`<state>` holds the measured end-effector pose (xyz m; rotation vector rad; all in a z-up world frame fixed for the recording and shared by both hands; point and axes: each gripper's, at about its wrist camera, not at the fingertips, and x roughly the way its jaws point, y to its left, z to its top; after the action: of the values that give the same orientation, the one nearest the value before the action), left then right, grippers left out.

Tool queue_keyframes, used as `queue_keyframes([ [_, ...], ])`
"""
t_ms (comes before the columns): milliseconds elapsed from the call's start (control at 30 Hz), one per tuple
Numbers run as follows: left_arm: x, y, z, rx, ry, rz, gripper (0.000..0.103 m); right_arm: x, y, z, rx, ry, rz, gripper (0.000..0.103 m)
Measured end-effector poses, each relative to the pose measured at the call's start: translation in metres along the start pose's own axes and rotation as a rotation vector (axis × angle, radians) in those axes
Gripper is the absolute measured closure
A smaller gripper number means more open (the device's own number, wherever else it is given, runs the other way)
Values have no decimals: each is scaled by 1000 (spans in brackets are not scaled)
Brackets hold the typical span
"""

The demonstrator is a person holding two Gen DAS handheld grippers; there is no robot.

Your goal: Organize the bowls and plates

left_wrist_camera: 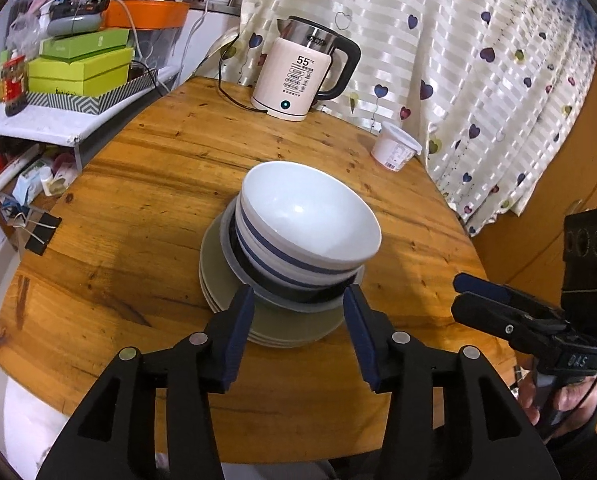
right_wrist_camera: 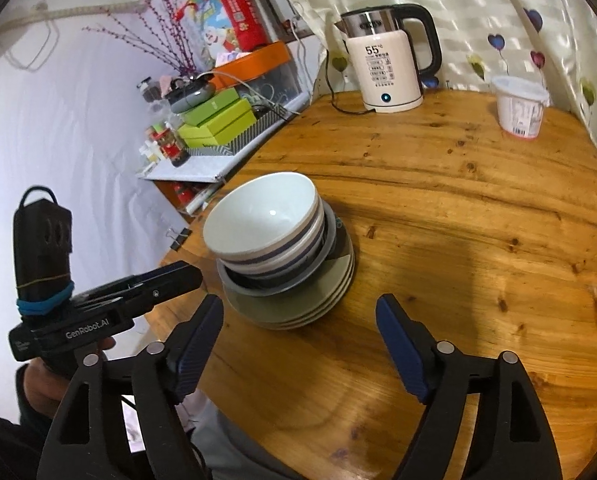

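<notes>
On the round wooden table [left_wrist_camera: 158, 160] stands one stack: pale green plates [left_wrist_camera: 214, 268] at the bottom, a grey dish [left_wrist_camera: 227, 236] on them, and nested white bowls with blue bands [left_wrist_camera: 310, 208] on top. My left gripper [left_wrist_camera: 298, 295] hovers just short of the stack's near side, open, its blue pads touching nothing. In the right wrist view the same bowls [right_wrist_camera: 258, 216] and plates [right_wrist_camera: 334, 288] sit ahead and left of my right gripper [right_wrist_camera: 300, 302], which is wide open over bare wood. Each gripper shows in the other's view: right gripper [left_wrist_camera: 460, 292], left gripper [right_wrist_camera: 192, 274].
A white electric kettle [left_wrist_camera: 294, 76] with its cord stands at the table's far edge, a white plastic tub [left_wrist_camera: 394, 148] to its right. A heart-patterned curtain [left_wrist_camera: 478, 60] hangs behind. A shelf with green boxes [left_wrist_camera: 82, 72] is at the left, and a binder clip [left_wrist_camera: 38, 232] grips the table rim.
</notes>
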<state>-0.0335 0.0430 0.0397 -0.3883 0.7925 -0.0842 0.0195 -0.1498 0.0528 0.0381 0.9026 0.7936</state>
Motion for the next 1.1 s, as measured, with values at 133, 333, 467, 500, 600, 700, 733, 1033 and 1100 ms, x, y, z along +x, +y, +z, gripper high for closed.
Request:
queue_keyframes([
  [133, -2, -6, -4, 27, -11, 43, 50, 0, 5, -5, -34, -4, -37, 19],
  [333, 1, -9, -10, 49, -8, 94, 47, 2, 8, -12, -62, -5, -76, 18],
  [467, 4, -12, -15, 64, -2, 124, 47, 7, 9, -16, -88, 4, -99, 18],
  [500, 4, -12, -16, 68, -1, 132, 47, 8, 9, -18, -95, 6, -103, 18],
  [600, 8, -15, -19, 81, 6, 159, 47, 11, 12, -20, -110, 12, -107, 18],
  [700, 10, -14, -20, 81, 12, 162, 47, 15, 14, -22, -131, 18, -110, 18],
  [733, 10, -13, -21, 77, 14, 163, 47, 15, 16, -22, -135, 19, -110, 18],
  [1033, 17, -4, -26, 32, 26, 164, 47, 26, 18, -23, -143, 41, -114, 18],
  [1100, 19, -4, -25, 33, 27, 176, 47, 30, 19, -24, -144, 51, -110, 18],
])
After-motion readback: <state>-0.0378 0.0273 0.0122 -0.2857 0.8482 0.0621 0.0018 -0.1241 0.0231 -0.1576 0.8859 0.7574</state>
